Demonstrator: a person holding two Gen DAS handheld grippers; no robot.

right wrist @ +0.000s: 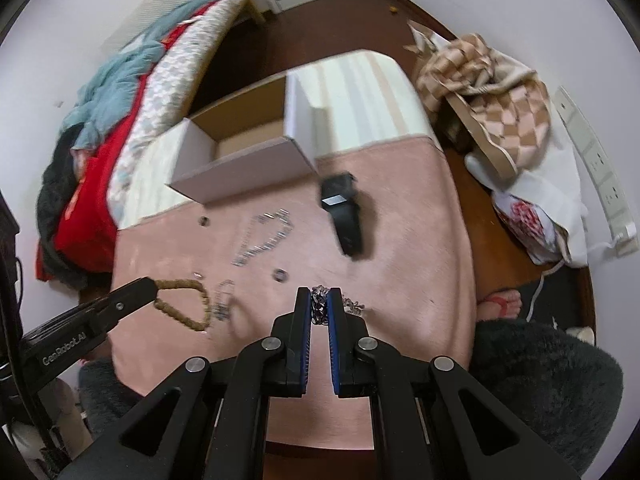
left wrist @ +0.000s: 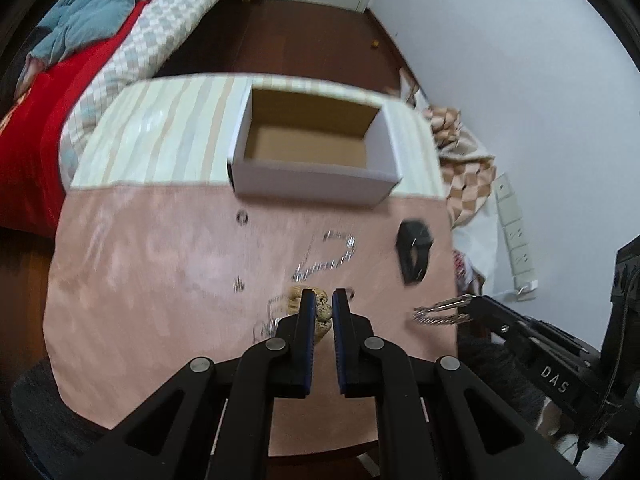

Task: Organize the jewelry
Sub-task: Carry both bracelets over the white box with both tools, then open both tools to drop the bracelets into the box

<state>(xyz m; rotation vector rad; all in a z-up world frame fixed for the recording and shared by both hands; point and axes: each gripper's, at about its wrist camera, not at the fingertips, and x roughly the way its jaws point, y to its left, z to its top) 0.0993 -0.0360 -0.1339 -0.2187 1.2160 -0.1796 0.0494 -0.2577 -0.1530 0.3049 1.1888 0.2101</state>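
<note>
Left gripper [left wrist: 323, 305] was clamped on the beaded bracelet [right wrist: 188, 304], over the near left part of the pink cloth [left wrist: 160, 280]. Past it lay a silver necklace [left wrist: 328, 258] mid-cloth, with the empty box [left wrist: 312, 176] sitting at the far edge. Right gripper [right wrist: 319, 303] had its fingers pinched on a chain [right wrist: 319, 306], near edge. Black watch [right wrist: 344, 216] lay on the cloth's right side, well apart from both.
</note>
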